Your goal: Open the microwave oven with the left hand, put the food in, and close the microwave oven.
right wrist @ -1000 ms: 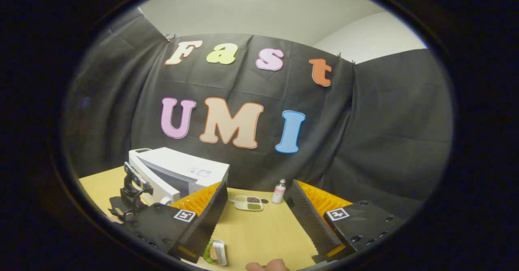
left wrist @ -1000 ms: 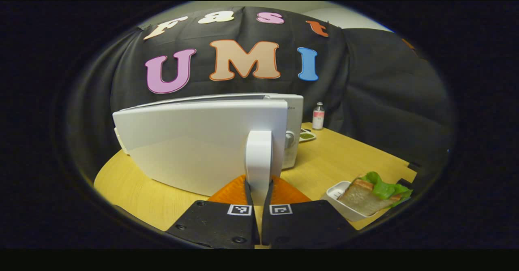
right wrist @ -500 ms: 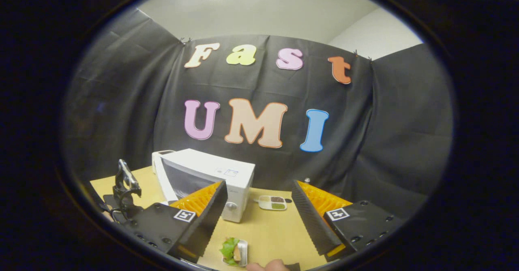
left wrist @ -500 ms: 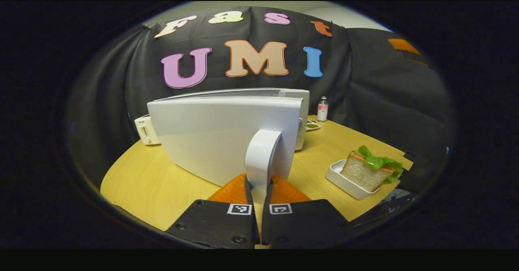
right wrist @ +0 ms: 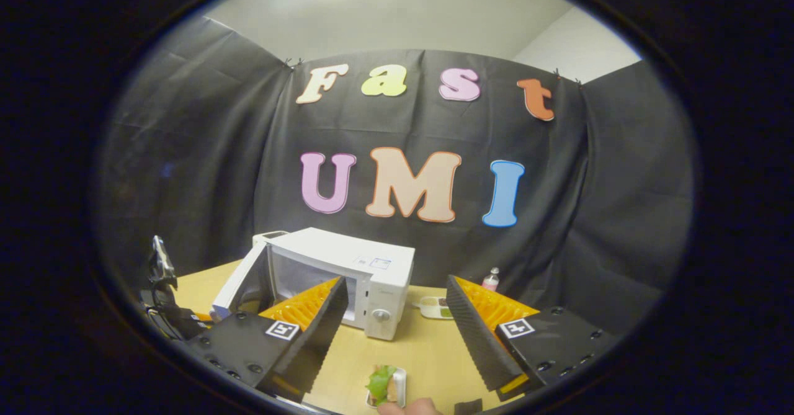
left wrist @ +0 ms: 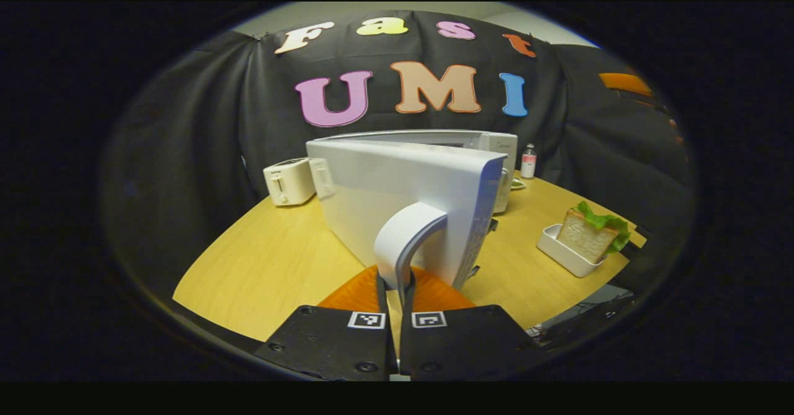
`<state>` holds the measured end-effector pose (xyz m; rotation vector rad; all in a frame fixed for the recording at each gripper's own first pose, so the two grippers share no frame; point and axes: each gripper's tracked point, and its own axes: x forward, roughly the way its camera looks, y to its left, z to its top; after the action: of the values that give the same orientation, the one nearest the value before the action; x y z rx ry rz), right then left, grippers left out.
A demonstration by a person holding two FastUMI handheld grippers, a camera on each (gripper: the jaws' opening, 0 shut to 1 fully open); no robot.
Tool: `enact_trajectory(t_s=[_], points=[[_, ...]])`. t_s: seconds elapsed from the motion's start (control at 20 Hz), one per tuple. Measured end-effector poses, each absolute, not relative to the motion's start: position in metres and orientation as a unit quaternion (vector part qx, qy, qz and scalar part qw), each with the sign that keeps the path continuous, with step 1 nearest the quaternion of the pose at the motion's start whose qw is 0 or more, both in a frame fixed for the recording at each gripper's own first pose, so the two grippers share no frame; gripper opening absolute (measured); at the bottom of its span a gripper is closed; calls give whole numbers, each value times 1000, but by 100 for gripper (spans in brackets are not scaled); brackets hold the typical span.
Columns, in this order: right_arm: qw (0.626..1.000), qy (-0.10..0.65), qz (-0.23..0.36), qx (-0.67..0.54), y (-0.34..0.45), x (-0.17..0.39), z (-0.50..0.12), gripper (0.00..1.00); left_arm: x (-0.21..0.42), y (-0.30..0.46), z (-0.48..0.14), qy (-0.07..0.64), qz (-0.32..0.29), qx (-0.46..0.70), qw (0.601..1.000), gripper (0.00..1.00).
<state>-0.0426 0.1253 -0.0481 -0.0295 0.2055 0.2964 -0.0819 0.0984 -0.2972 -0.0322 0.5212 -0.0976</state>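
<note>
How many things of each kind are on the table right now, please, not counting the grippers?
Microwave: 1
Toaster: 1
Bottle: 1
White tray holding a sandwich: 1
Sandwich: 1
Small divided dish: 1
Total: 6

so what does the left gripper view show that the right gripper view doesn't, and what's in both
Left gripper view alone: the left tool shut on the door handle, seen up close, and the door's outer face. Right gripper view alone: the oven's open cavity, its knob and the open right tool. Both: the microwave, sandwich tray, bottle, toaster and table.
</note>
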Motion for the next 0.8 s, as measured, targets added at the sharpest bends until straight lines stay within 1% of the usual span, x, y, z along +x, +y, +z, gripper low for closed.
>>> enact_trajectory(t_s=[0.15,0.2,0.25,0.3,0.35,0.4,0.45,0.5,0.55,0.65,0.7,0.75,0.8], points=[[982,108,152,-3,132,-45,-53,96,-91,131,-301,264,-14,-4,965,1],[982,112,151,-3,132,-46,-57,100,-94,142,-300,264,-4,-7,965,1],[982,117,151,-1,133,-48,-61,97,-95,151,-301,265,4,-18,964,1],[981,122,150,2,133,-50,-65,100,-97,159,-302,266,10,-33,963,2],[981,127,149,5,134,-52,-69,97,-100,167,-303,268,15,-46,962,1],[980,134,149,6,135,-53,-75,100,-103,172,-304,270,18,-53,961,1],[979,142,147,5,135,-56,-82,97,-103,176,-304,268,18,-57,962,1],[978,147,145,4,135,-58,-86,97,-103,177,-305,267,16,-58,962,2],[978,149,144,3,135,-60,-90,97,-104,178,-306,267,12,-56,962,1],[977,157,146,3,138,-65,-98,97,-103,179,-306,267,10,-54,962,1],[976,161,147,3,138,-68,-102,100,-103,179,-306,265,9,-56,963,1],[976,166,144,0,137,-70,-106,97,-103,179,-305,263,7,-56,963,1],[976,168,139,-4,134,-73,-110,97,-103,179,-306,262,4,-56,964,1]])
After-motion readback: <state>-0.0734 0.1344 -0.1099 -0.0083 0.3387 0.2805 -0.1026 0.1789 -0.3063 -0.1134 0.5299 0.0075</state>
